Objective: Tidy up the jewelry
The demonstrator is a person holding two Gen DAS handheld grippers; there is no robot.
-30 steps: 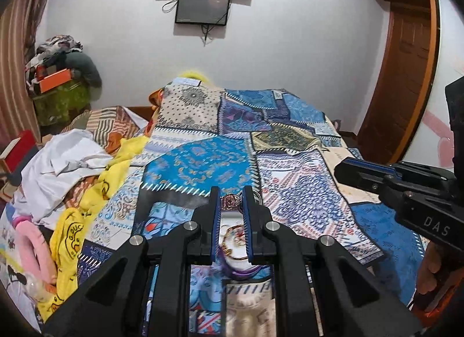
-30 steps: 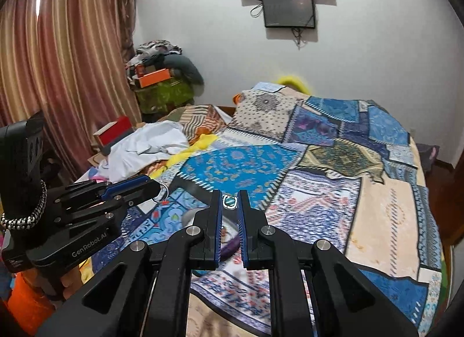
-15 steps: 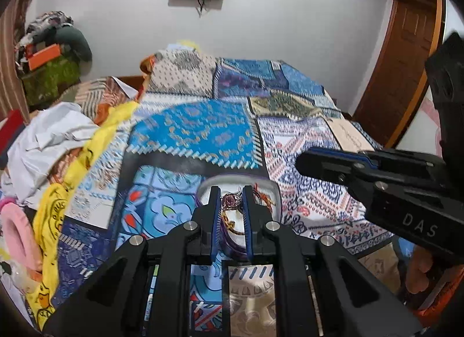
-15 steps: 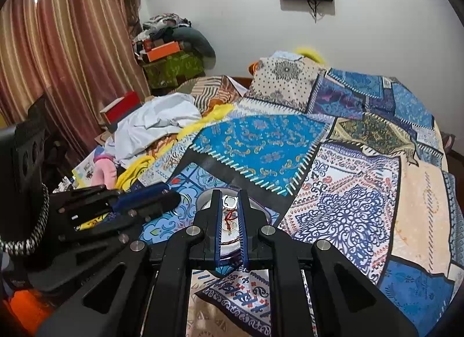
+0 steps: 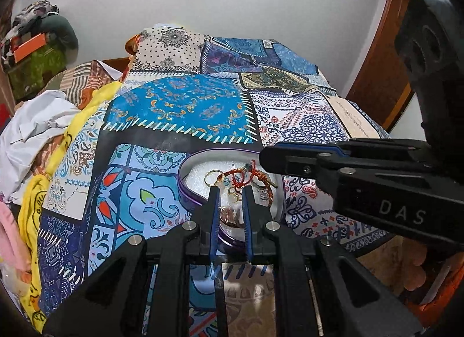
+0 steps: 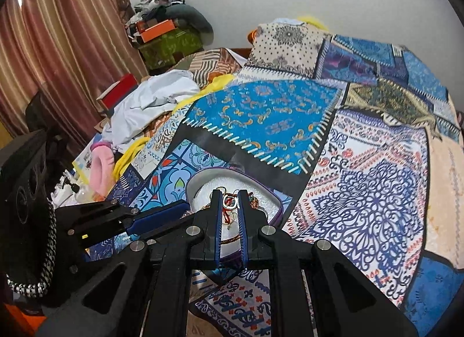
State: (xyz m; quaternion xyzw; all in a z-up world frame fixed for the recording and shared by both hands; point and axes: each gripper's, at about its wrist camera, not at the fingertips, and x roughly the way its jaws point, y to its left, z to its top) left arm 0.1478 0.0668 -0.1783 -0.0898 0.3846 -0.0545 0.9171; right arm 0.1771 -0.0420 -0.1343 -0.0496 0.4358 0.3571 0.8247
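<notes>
A round purple-rimmed tin [image 5: 185, 189] with a white foam floor lies on the patchwork bedspread and holds several jewelry pieces: gold rings, a red thread bracelet [image 5: 246, 176] and a bangle. My left gripper [image 5: 230, 192] hangs over the tin's near side, jaws a little apart, with a blurred piece [image 5: 232, 215] below them. My right gripper [image 6: 229, 196] is over the same tin [image 6: 197, 184], shut on a small silver ring [image 6: 229, 202]. The right gripper's fingers [image 5: 290, 158] show at the tin's right in the left wrist view.
The patchwork bedspread [image 6: 362, 192] covers the bed. White, yellow and pink clothes [image 5: 37, 122] are heaped along the left side. A red box [image 6: 119, 94] and piled things sit by the striped curtain [image 6: 58, 47]. A wooden door [image 5: 385, 70] is at the right.
Both grippers have come down and forward over the tin. The left jaws have opened and the piece they held now lies blurred below them. The right stays shut on its ring.
</notes>
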